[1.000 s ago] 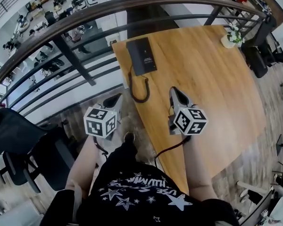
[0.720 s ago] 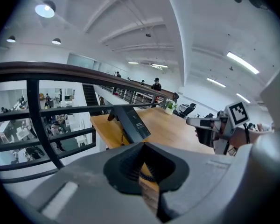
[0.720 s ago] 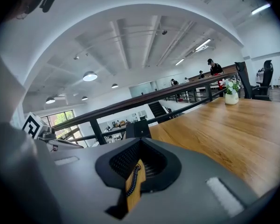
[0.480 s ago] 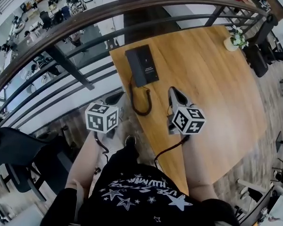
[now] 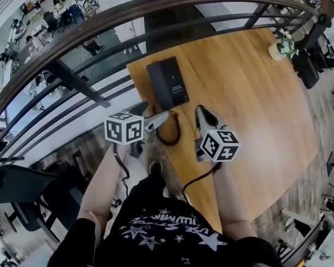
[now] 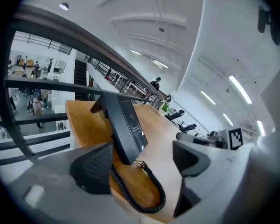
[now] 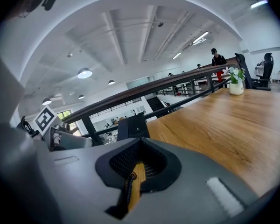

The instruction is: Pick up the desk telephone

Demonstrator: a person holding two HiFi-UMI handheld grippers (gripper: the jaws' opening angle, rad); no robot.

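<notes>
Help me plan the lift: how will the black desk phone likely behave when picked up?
The phone looks rigid and boxy, so probably stiff. Its coiled cord will likely stretch and dangle. It stands propped at a slant, so a push might tip it.

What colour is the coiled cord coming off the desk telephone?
Black. The coiled telephone cord shows best in the left gripper view.
</notes>
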